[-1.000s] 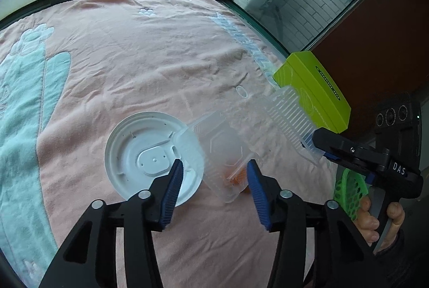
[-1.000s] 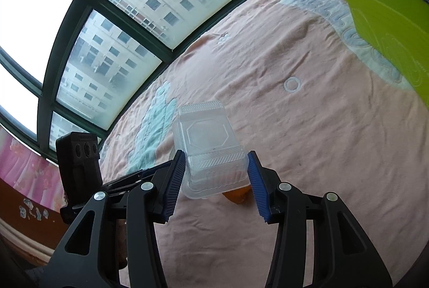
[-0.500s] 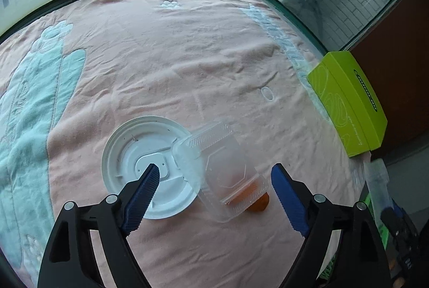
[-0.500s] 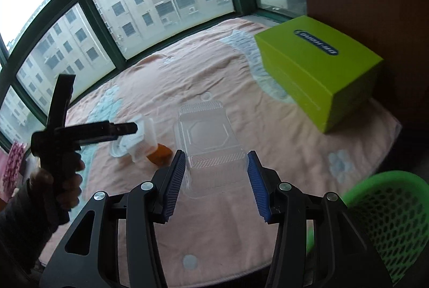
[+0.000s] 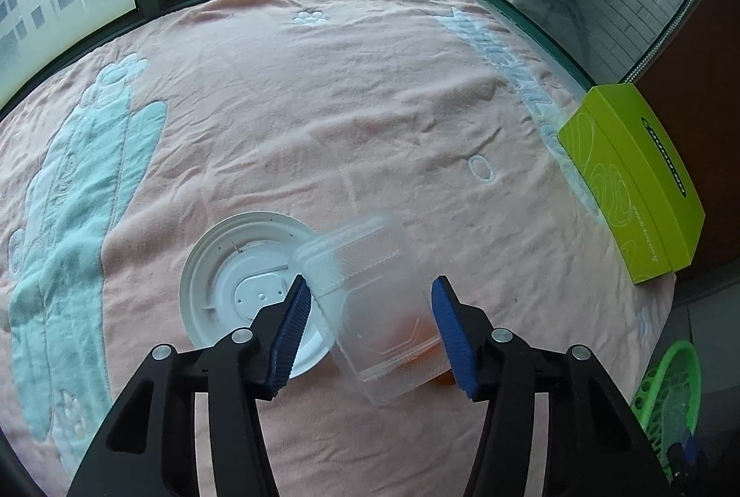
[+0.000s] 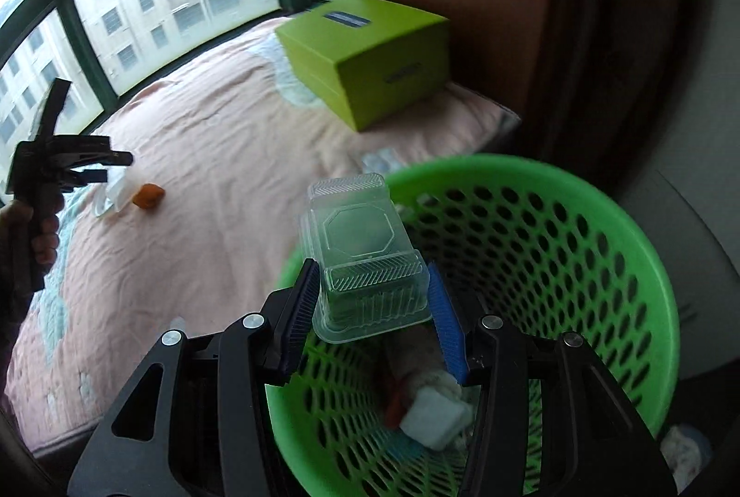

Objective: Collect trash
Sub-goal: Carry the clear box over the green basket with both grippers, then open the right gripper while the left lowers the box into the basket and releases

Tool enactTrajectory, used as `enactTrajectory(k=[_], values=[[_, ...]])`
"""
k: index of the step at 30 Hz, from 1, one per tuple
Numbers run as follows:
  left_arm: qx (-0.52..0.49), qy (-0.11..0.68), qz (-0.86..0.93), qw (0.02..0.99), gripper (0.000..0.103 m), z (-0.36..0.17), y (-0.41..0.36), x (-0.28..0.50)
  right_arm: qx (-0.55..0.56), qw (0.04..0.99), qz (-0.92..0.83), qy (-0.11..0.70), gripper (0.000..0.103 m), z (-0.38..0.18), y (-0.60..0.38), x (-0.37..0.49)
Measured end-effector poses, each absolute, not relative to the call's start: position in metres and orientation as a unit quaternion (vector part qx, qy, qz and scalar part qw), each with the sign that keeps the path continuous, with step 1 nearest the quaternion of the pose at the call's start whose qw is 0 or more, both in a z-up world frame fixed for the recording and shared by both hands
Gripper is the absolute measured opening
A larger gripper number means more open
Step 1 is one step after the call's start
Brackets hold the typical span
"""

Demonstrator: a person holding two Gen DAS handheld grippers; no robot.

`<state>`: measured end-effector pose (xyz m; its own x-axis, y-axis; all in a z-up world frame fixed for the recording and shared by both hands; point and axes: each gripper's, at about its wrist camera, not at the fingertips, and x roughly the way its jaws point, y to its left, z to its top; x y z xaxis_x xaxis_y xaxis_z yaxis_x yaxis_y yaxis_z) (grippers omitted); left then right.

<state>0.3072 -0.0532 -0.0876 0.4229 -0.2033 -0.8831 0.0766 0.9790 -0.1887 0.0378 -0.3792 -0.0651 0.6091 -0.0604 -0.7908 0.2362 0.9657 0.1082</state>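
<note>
My right gripper (image 6: pixel 373 307) is shut on a clear plastic clamshell box (image 6: pixel 360 261) and holds it over the green mesh basket (image 6: pixel 601 219), which has trash in its bottom. My left gripper (image 5: pixel 370 326) is open, its blue pads on either side of a second clear plastic box (image 5: pixel 370 303) on the pink blanket. That box partly covers an orange scrap (image 5: pixel 444 377) and leans on a white round lid (image 5: pixel 240 279). In the right wrist view the left gripper (image 6: pixel 108 166) hangs over the lid, with the orange scrap (image 6: pixel 148 196) beside it.
A lime green carton (image 5: pixel 633 182) stands at the bed's right edge, also in the right wrist view (image 6: pixel 370 53). The green basket (image 5: pixel 670 395) is on the floor beside the bed. Windows run along the far side. A brown wall stands behind the carton.
My right gripper has carried the clear box from the bed out over the green basket. My left gripper opened wider, then came closer around the second box.
</note>
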Motion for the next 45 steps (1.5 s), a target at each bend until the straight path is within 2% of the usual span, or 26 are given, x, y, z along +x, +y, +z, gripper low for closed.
enactTrajectory(k=[9, 15, 18, 27, 41, 42, 43, 45], values=[[-0.069, 0.478, -0.125, 0.867, 0.051, -0.029, -0.059, 0.267, 0.128, 0.886, -0.118, 0.430, 0.050, -0.068, -0.403, 0.005], [-0.071, 0.458, -0.186, 0.866, 0.051, 0.000, -0.089, 0.233, 0.144, 0.888, -0.137, 0.415, 0.053, -0.062, -0.417, -0.017], [-0.068, 0.457, -0.219, 0.860, 0.051, 0.007, -0.112, 0.216, 0.152, 0.890, -0.142, 0.406, 0.058, -0.057, -0.423, -0.029], [-0.033, 0.469, -0.314, 0.825, 0.051, 0.006, -0.204, 0.162, 0.169, 0.900, -0.161, 0.367, 0.074, -0.041, -0.445, -0.064], [0.013, 0.520, -0.386, 0.762, 0.052, -0.033, -0.326, 0.114, 0.202, 0.899, -0.184, 0.342, 0.076, -0.043, -0.473, -0.100], [0.009, 0.524, -0.394, 0.755, 0.056, -0.035, -0.330, 0.112, 0.204, 0.899, -0.183, 0.342, 0.076, -0.043, -0.474, -0.102], [0.004, 0.528, -0.401, 0.749, 0.065, -0.036, -0.334, 0.110, 0.204, 0.899, -0.184, 0.342, 0.076, -0.044, -0.474, -0.103], [-0.006, 0.531, -0.407, 0.743, 0.072, -0.038, -0.338, 0.108, 0.204, 0.899, -0.184, 0.341, 0.076, -0.044, -0.475, -0.104]])
